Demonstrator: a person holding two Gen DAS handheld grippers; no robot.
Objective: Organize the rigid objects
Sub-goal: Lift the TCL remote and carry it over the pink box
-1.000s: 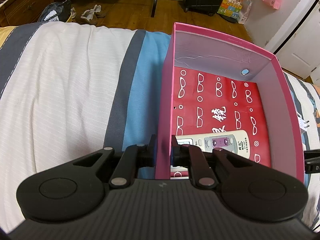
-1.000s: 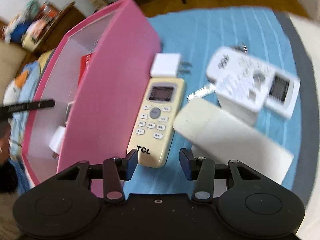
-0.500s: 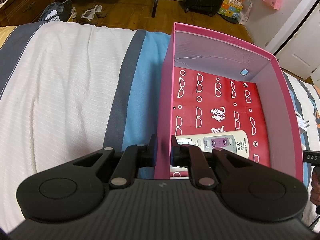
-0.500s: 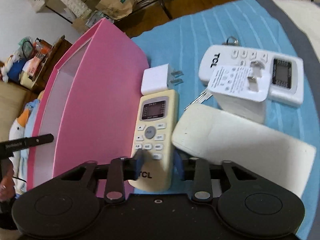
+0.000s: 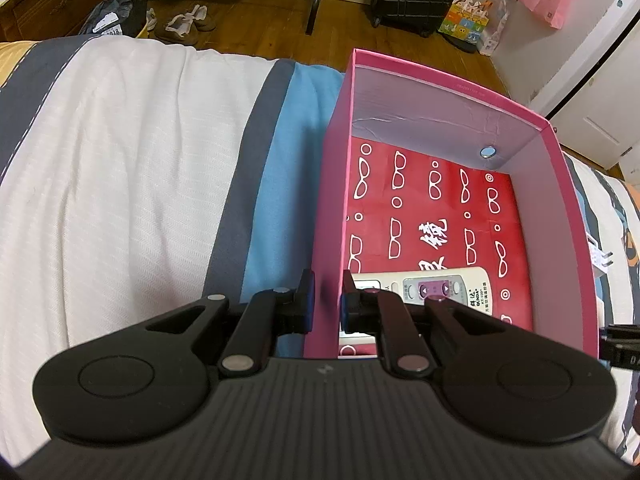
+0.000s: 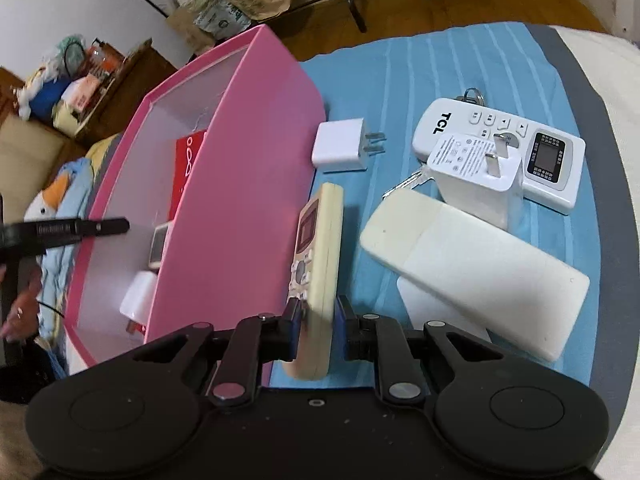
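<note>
A pink box (image 5: 560,200) with a red patterned floor lies on the striped bed. My left gripper (image 5: 326,300) is shut on its near left wall, one finger inside and one outside. A white remote (image 5: 440,290) lies in the box by the inner finger. Outside the box (image 6: 240,180), my right gripper (image 6: 318,320) has its jaws closing, with the pads pressing a cream TCL remote (image 6: 320,240). That remote is tipped up on its long edge, close beside the box's outer wall.
On the blue stripe lie a small white plug adapter (image 6: 340,148), a white TCL remote (image 6: 552,160), a big white charger (image 6: 476,176) on top of it, keys (image 6: 404,184) and a long cream remote (image 6: 480,272) face down. Wooden floor and furniture lie beyond the bed.
My right gripper moved in over the flat cream remote, closed on its near end and tipped it up onto its edge. The left gripper and box did not move.
</note>
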